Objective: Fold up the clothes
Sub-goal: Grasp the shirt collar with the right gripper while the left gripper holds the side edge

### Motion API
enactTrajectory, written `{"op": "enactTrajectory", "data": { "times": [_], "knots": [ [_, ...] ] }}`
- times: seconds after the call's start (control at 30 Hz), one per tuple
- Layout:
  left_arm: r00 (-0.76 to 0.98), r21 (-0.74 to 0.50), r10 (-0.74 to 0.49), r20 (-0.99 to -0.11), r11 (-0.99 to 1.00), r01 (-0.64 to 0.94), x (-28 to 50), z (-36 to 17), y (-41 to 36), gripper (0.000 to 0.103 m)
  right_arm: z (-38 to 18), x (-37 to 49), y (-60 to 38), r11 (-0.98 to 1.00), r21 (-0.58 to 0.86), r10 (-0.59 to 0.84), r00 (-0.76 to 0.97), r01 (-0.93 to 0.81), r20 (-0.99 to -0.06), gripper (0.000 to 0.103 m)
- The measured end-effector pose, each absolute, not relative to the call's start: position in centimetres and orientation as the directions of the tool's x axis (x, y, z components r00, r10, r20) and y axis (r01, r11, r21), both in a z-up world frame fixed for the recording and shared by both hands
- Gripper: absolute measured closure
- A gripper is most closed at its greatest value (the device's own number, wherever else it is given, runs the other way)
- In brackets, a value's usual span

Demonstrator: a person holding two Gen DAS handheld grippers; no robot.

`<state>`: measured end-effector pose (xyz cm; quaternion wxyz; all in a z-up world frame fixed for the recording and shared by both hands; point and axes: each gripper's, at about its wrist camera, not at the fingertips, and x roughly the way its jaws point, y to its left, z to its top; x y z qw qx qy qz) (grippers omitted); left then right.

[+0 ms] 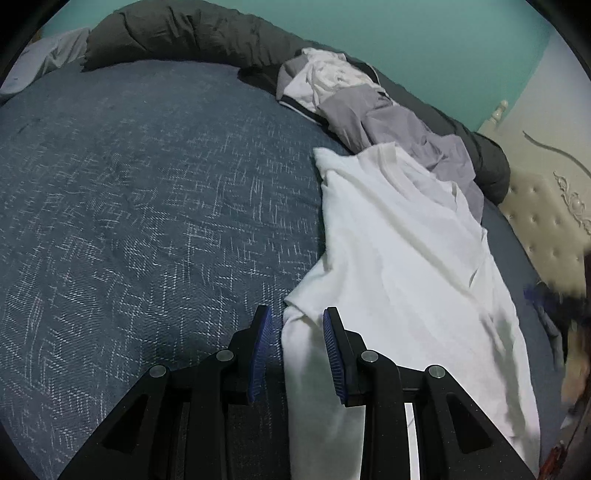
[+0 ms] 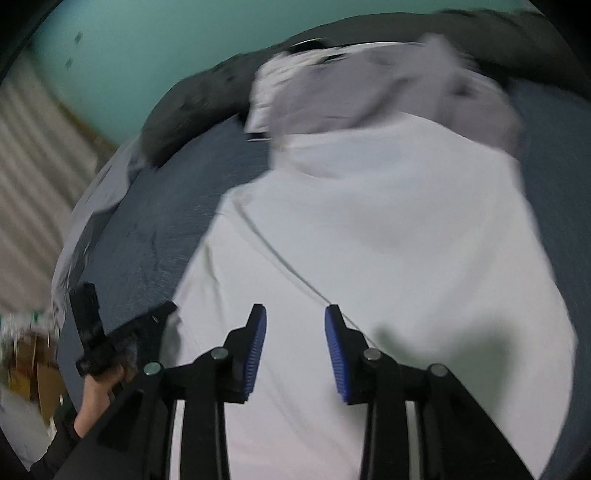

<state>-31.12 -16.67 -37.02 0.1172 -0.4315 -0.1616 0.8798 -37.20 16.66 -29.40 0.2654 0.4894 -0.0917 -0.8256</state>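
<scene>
White shirt (image 1: 406,236) spread on the bed (image 1: 147,184).
Left tongs (image 1: 297,314) and right tongs (image 2: 295,312) both gape over its edge, gripping nothing.

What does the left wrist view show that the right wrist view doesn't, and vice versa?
Left wrist only: cream tufted headboard; left gripper open astride the shirt's edge, pads not pressing.
Right wrist only: striped wall, a hand holding the other gripper; right gripper open over the shirt.
Both: white shirt, grey clothes pile, blue bedspread, teal wall.
</scene>
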Motion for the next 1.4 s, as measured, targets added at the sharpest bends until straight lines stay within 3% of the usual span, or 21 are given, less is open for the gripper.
{"op": "enactTrajectory", "data": {
  "times": [0.3,0.43,0.93,1.03,1.4],
  "knots": [
    [-0.596,-0.412,0.366,-0.715,-0.909,-0.064,-31.0,-37.7,-17.2,0.072,-29.1,-46.1,3.6,-0.805,0.3,-0.507,-0.33,0.512,-0.796,0.07],
    [-0.597,-0.423,0.371,-0.711,-0.904,-0.058,-31.0,-38.1,-17.4,0.078,-30.1,-48.6,-0.7,-0.804,0.246,-0.466,-0.319,0.541,-0.825,0.07],
    [-0.593,-0.444,0.392,-0.703,-0.894,-0.063,-30.8,-39.0,-17.8,0.088,-34.9,-54.3,-7.8,-0.832,0.051,-0.253,-0.297,0.552,-0.921,0.071],
    [-0.594,-0.442,0.391,-0.703,-0.895,-0.066,-30.8,-39.0,-17.8,0.088,-35.4,-54.6,-7.9,-0.835,0.042,-0.242,-0.297,0.549,-0.924,0.097],
    [-0.596,-0.452,0.396,-0.699,-0.89,-0.063,-30.5,-39.3,-17.9,0.089,-33.9,-55.6,-5.7,-0.856,0.051,-0.283,-0.384,0.514,-0.879,0.101]
  ]
}}
